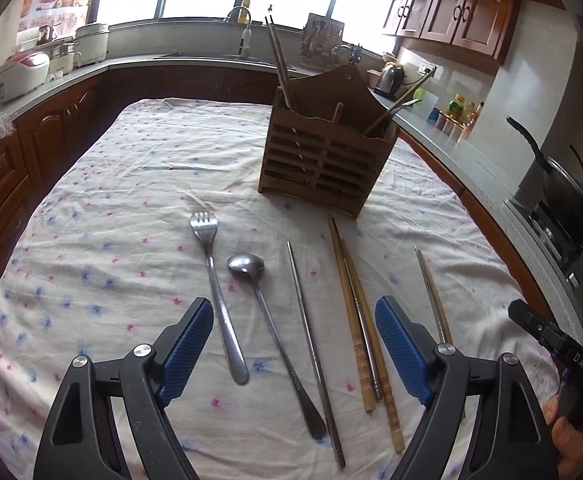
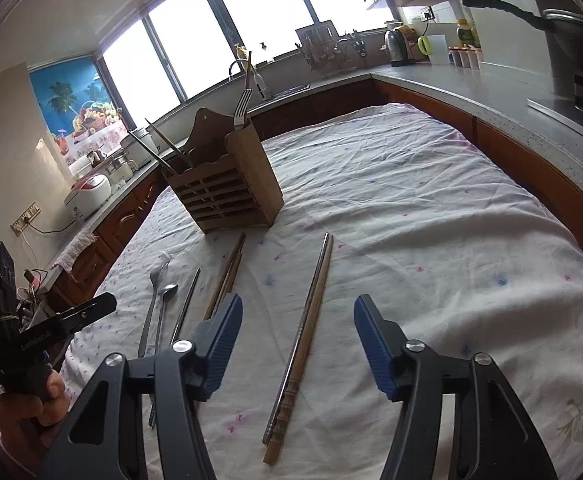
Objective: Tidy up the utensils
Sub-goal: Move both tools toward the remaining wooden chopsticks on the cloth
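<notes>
Utensils lie in a loose row on the flowered tablecloth (image 1: pixel 131 184), all on the near side of the wooden caddy (image 1: pixel 323 168), which I take as my landmark. Nearest its left corner, as my left camera sees it, is the fork (image 1: pixel 216 288), tines toward the caddy. Just right of the fork rests the spoon (image 1: pixel 269 320), bowl toward the caddy, and beside that a single metal chopstick (image 1: pixel 311 344). Below the caddy's right corner I see a bundle of wooden chopsticks (image 1: pixel 357 316) with a metal one lying among them, touching. Farther right of the caddy sits a pair, one metal and one wooden chopstick (image 2: pixel 303 332), side by side and touching.

Inside the caddy, dark chopsticks (image 1: pixel 277 56) lean out of the left compartment, and a second fork (image 2: pixel 242 106) stands tines up in the right one.

My left gripper (image 1: pixel 293 346) hangs spread wide above the fork, spoon and single chopstick, its blue pads clear of all of them. My right gripper (image 2: pixel 297 344) is also spread, straddling the metal-and-wood pair; neither pad touches it.

On the counter beyond the caddy stands a kettle (image 1: pixel 393 76); a black pan (image 1: pixel 563 188) sits on the stove to the right.
</notes>
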The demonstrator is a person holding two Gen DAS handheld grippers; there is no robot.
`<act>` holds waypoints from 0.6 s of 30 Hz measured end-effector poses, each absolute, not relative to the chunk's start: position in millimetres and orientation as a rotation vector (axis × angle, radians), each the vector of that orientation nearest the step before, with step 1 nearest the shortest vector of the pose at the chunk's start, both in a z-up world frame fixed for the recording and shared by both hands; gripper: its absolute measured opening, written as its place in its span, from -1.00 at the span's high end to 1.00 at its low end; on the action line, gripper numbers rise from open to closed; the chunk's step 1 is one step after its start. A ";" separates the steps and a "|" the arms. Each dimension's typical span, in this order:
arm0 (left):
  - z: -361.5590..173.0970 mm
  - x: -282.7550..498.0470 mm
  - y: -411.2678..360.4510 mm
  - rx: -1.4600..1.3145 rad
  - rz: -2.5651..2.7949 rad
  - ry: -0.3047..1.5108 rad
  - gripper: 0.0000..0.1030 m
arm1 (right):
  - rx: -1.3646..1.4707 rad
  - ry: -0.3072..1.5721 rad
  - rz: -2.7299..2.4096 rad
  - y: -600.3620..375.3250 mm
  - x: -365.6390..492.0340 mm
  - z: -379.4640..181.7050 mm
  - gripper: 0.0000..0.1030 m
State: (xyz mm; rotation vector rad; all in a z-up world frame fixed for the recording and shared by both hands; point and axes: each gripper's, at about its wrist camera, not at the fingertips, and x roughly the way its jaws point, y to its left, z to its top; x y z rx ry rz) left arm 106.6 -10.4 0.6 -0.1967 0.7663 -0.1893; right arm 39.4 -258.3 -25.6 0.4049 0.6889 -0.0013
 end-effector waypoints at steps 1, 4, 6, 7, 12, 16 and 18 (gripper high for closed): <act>-0.1 109.9 -12.5 -0.191 -0.194 0.772 -0.45 | 0.405 0.693 0.002 -257.9 42.0 -26.7 -0.04; -3.2 122.1 -19.2 -0.173 -0.211 0.798 -0.28 | 0.406 0.704 0.012 -258.1 50.1 -29.3 0.02; -5.1 130.5 -25.8 -0.150 -0.226 0.813 -0.26 | 0.403 0.720 0.016 -258.8 57.8 -32.1 0.06; -6.2 135.3 -29.3 -0.140 -0.232 0.821 -0.26 | 0.405 0.728 0.019 -259.6 61.9 -33.6 0.16; -16.2 165.5 -49.1 -0.078 -0.255 0.883 -0.08 | 0.417 0.766 0.050 -263.7 86.3 -42.4 0.43; -26.3 193.1 -62.3 -0.047 -0.260 0.928 -0.01 | 0.415 0.808 0.061 -264.0 106.4 -50.4 0.51; -32.7 205.3 -67.3 -0.041 -0.259 0.953 0.08 | 0.406 0.839 0.062 -262.8 116.8 -56.5 0.51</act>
